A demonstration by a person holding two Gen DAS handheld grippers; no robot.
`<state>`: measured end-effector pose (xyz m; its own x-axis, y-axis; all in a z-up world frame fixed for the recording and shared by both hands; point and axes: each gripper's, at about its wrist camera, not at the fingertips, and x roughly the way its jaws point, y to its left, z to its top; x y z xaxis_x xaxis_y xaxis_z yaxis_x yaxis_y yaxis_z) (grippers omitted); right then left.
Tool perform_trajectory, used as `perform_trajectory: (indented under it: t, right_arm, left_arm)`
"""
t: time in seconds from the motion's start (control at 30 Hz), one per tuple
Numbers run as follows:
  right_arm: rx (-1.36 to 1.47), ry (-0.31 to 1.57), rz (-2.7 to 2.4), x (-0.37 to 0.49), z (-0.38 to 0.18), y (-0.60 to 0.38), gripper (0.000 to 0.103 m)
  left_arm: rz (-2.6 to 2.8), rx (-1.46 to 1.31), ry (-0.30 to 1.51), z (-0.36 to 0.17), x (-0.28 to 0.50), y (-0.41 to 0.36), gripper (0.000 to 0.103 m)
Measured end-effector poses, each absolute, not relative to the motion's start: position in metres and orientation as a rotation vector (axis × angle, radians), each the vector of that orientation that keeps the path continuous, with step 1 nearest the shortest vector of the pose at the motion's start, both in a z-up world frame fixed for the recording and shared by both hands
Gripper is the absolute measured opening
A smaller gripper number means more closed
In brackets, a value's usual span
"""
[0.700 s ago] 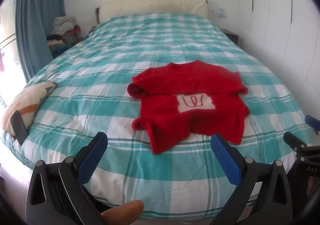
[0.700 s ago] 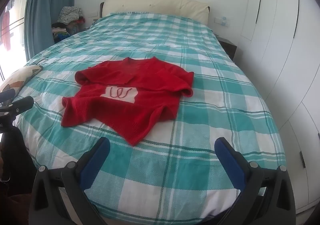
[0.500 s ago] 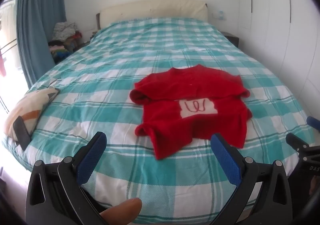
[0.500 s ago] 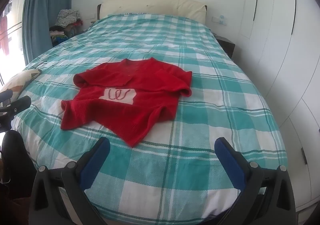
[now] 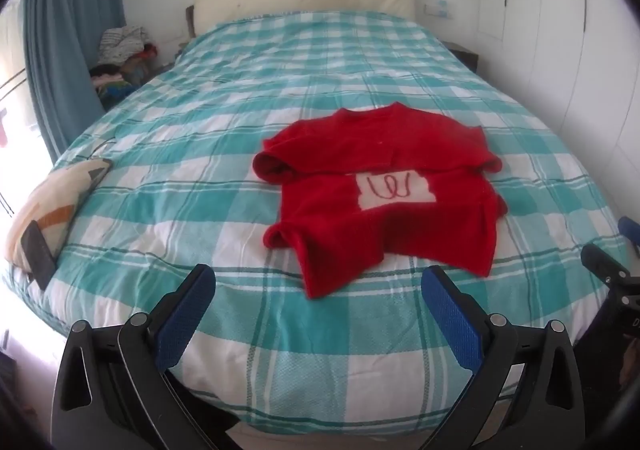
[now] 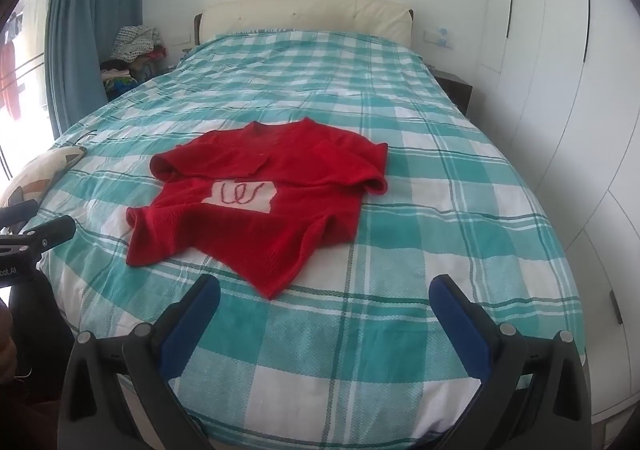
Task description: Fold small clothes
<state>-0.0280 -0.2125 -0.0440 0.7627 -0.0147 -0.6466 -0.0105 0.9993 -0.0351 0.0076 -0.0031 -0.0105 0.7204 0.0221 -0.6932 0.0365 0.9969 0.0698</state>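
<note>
Nearest the cameras, the left gripper and the right gripper are both spread wide with nothing between their blue pads, hanging over the foot edge of the bed; this reads as a ready stance ahead of a first grasp, each tool held clear of the fabric so either side can be reached. The right gripper's tip also shows at the right margin of the left view, so the two are side by side. Beyond them, the sweater lies on the checked cover, well apart from both tools, rumpled: its near hem is bunched into a point, both sleeves are drawn in, and the upper part is turned down over the chest above the white patch. No fold is judged complete; flattening probably comes first. Farther left, a cushion with a dark phone rests at the bed's edge, and a clothes pile sits by the curtain. Against the earlier frames, the sweater is unmoved, while both views have lifted slightly and the thumb tip has left the left view's bottom edge.
</note>
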Motion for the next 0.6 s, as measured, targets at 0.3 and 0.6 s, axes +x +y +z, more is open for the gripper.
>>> perform_trajectory:
  t: [0.3, 0.6]
  right_arm:
    - [-0.006, 0.694, -0.011, -0.0256, -0.0419, -0.2133, 0.103]
    - [0.017, 0.69, 0.0, -0.0251, -0.0403, -0.2114, 0.103]
  left_arm:
    - [0.002, 0.073, 0.781, -0.011, 0.0113, 0.0051, 0.103]
    - [-0.06, 0.062, 0.789, -0.0125, 0.0121, 0.0043, 0.103]
